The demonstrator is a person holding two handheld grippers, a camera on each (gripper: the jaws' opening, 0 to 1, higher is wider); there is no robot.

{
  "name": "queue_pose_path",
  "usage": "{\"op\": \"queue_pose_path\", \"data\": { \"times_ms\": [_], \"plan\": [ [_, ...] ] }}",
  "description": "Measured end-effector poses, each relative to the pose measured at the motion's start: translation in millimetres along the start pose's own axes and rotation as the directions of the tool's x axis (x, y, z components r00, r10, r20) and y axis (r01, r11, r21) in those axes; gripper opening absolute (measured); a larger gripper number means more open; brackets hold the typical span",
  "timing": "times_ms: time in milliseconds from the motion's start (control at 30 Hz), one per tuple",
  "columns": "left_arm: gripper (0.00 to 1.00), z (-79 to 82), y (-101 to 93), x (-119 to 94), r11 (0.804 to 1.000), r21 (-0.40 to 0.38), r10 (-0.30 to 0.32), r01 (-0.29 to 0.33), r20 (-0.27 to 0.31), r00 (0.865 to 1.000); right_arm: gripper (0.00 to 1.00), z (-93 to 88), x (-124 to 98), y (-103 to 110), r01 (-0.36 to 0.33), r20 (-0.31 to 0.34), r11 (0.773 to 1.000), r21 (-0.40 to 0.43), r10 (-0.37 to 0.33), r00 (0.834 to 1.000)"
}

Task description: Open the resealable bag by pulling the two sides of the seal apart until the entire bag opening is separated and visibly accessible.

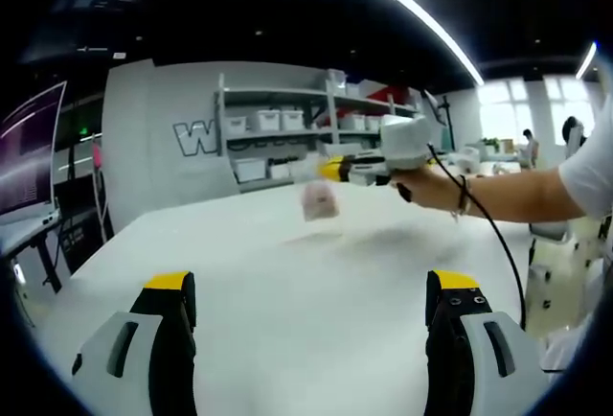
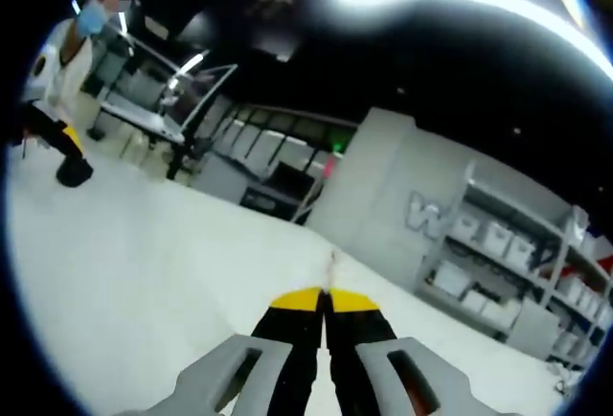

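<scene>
A small pinkish resealable bag, blurred, hangs above the white table in the left gripper view. My right gripper holds it by its top edge, and a person's hand reaches in with that gripper from the right. My left gripper stands wide open nearer the camera, well short of the bag, with nothing between its yellow-tipped jaws. In the right gripper view my right gripper has its jaws pressed together, and a thin sliver of the bag sticks out past the tips.
Shelves with white bins line the grey back wall. A monitor stands at the table's left edge. A black cable trails from the right gripper. A person shows at the far left of the right gripper view.
</scene>
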State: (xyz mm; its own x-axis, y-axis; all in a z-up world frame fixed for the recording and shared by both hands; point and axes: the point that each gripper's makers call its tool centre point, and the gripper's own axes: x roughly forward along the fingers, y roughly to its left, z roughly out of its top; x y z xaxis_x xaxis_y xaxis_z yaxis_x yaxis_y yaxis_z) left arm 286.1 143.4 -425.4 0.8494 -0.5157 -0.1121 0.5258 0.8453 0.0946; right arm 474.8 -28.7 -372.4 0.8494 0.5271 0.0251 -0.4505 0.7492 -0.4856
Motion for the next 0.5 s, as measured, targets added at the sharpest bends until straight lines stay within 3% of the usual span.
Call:
{"op": "queue_pose_path", "data": {
  "times_ms": [500],
  "plan": [
    [1.00, 2.8, -3.3, -0.8, 1.000, 0.003, -0.009, 0.009, 0.002, 1.000, 0.00, 3.4, -14.9, 3.6, 0.005, 0.014, 1.000, 0.024, -0.005, 1.000]
  ]
}}
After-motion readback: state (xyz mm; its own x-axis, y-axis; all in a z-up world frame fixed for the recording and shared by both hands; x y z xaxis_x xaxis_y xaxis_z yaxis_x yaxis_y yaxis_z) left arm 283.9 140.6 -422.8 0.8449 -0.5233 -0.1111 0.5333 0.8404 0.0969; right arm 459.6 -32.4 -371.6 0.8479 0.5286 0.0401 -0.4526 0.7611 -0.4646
